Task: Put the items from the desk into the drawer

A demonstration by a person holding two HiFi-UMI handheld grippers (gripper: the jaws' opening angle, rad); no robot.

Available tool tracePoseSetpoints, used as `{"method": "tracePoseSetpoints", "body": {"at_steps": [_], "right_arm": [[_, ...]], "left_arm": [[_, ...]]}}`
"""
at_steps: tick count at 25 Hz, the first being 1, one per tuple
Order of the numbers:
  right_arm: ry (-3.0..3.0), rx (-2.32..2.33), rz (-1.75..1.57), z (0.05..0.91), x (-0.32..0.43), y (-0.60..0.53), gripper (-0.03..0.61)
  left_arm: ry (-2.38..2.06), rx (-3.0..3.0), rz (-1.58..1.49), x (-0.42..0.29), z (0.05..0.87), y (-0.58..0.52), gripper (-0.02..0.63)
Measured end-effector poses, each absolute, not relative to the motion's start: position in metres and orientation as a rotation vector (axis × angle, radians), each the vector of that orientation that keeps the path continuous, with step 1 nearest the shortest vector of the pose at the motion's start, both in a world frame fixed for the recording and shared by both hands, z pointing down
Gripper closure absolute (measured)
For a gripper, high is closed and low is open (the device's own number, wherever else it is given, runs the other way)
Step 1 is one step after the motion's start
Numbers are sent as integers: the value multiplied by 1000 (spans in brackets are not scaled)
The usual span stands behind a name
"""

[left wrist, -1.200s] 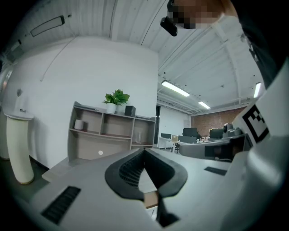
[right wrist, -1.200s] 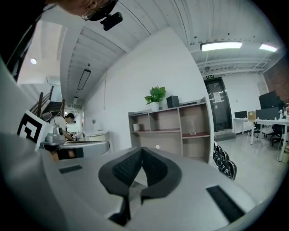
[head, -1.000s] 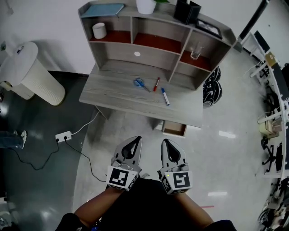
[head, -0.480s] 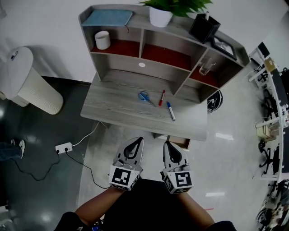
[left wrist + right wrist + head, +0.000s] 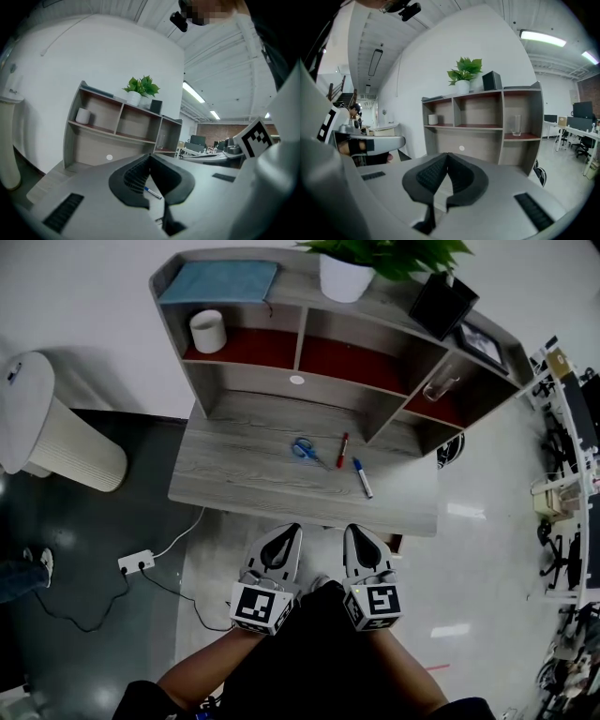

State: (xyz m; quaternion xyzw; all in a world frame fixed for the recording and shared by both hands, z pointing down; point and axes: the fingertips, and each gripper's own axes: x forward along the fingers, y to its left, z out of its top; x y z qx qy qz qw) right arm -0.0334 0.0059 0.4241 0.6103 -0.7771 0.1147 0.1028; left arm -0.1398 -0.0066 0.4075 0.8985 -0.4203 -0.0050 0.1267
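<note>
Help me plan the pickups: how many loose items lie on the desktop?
3, all on the desktop: blue-handled scissors on the left, a red marker in the middle, a blue marker on the right. None appears hidden.

On table (image 5: 234, 486): scissors (image 5: 304, 450) left, pen (image 5: 342, 450) middle, marker (image 5: 362, 477) right, near each other; shelf unit (image 5: 299, 337) behind them, plant pot (image 5: 345, 279) on top.

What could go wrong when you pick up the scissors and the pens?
The blue marker lies near the front edge of the desk, so a small nudge might roll it off. The scissors lie flat on the wood and could slip out of a pinch. The left tool and the right tool are both shut, so unless they open first they would probably just push things around.
</note>
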Motion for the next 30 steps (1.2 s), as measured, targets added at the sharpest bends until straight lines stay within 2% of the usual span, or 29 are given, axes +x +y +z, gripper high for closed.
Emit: {"method": "tracePoseSetpoints", "body": {"at_steps": [14,30], "right_arm": [[-2324,1628,349,467,-28,-84,561],[-2279,1276,471,573,-25,-193,560]], "left_arm": [[-1294,2559,19,-126,428,-72,601],[-1420,2478,112,-109,455,-151,601]]}}
